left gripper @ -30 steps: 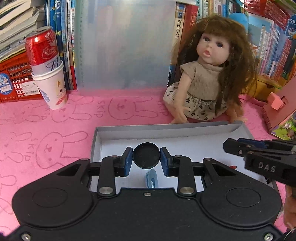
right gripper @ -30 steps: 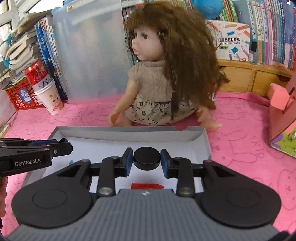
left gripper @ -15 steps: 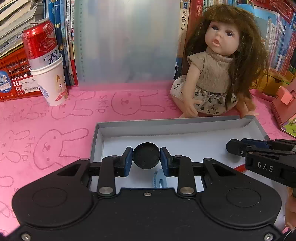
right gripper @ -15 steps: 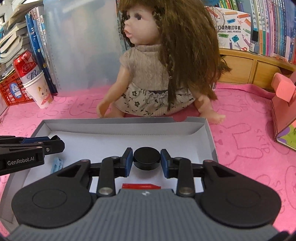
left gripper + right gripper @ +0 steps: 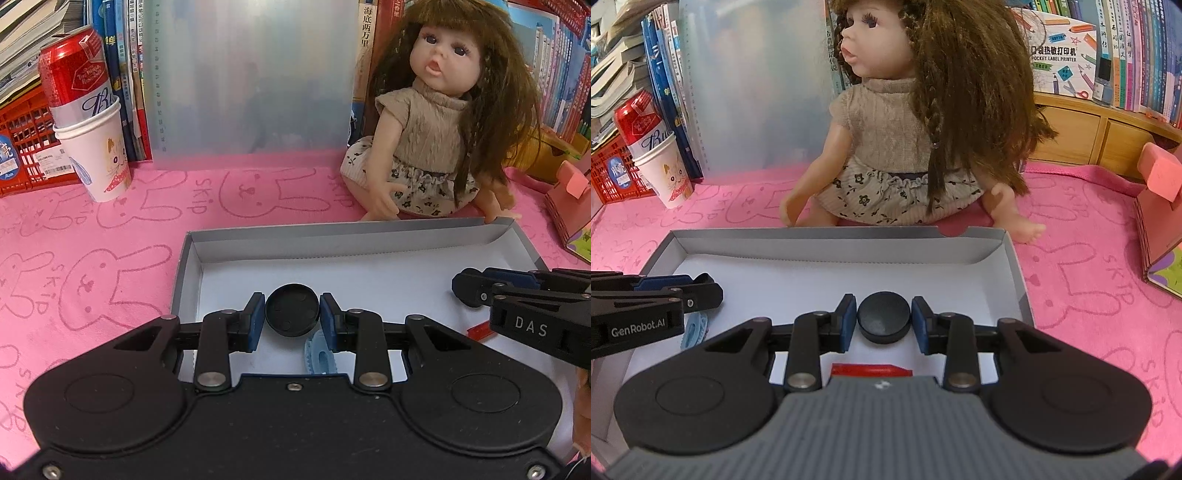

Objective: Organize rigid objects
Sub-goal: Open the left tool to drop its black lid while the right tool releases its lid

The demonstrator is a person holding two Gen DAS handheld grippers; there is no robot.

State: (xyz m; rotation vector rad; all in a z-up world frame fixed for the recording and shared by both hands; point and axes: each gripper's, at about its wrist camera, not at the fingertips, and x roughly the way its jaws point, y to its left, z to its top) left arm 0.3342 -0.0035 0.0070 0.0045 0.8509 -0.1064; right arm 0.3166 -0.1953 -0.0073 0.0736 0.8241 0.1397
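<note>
A pink rabbit-printed surface (image 5: 110, 236) is covered at its far edge by rows of books (image 5: 1126, 55), and a long-haired doll (image 5: 908, 140) is seated just beyond a shallow grey box (image 5: 842, 236) with a white floor. At the far left a red can (image 5: 74, 77) is stood inside a white paper cup (image 5: 99, 155). Over the left part of the box, a black round cap (image 5: 292, 309) is gripped between the blue pads of the left tongs (image 5: 292, 315), with a pale blue toothed piece (image 5: 317, 356) lying on the box floor just beneath. Over the right part, a black disc (image 5: 884, 322) is seen between the pads of the right tongs (image 5: 884, 321), whose jaws are opening with thin gaps visible at both sides. A small red strip (image 5: 870, 369) is laid on the box floor nearest the right tongs.
</note>
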